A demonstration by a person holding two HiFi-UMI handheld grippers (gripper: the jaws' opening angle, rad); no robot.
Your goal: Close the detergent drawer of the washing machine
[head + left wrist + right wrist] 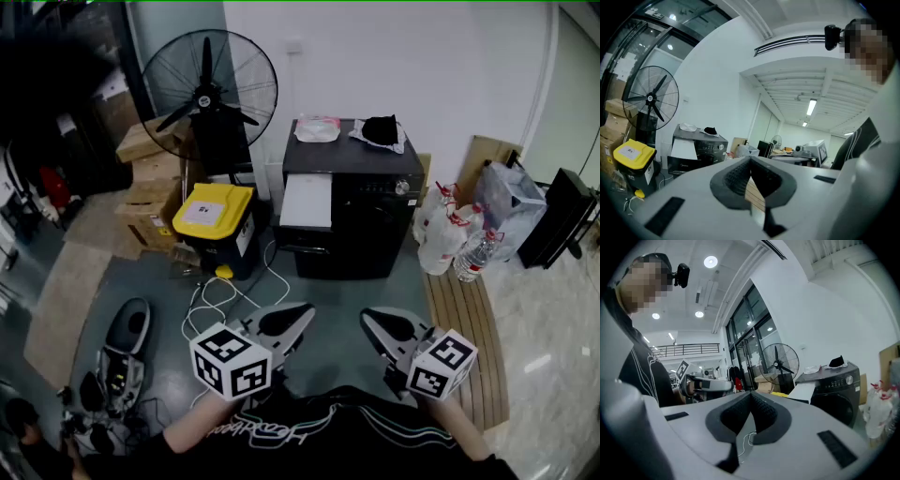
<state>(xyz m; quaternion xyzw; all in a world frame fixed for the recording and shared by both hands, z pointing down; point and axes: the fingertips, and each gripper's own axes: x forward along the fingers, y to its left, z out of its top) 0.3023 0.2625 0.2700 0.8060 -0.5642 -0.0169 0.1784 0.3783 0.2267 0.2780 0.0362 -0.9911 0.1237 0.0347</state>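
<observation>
Detergent drawer [307, 200] out of washer [370, 220]; L gripper [302, 313], R gripper [367, 319] jaws together, empty.

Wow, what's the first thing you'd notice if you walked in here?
Probably the black washing machine in the middle, with its white detergent drawer sticking out. To its left in the head view stand a big black fan and a yellow-lidded bin.

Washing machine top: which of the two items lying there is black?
The right-hand item, lying on white wrapping, is black; the left-hand item is pale and pinkish.
</observation>
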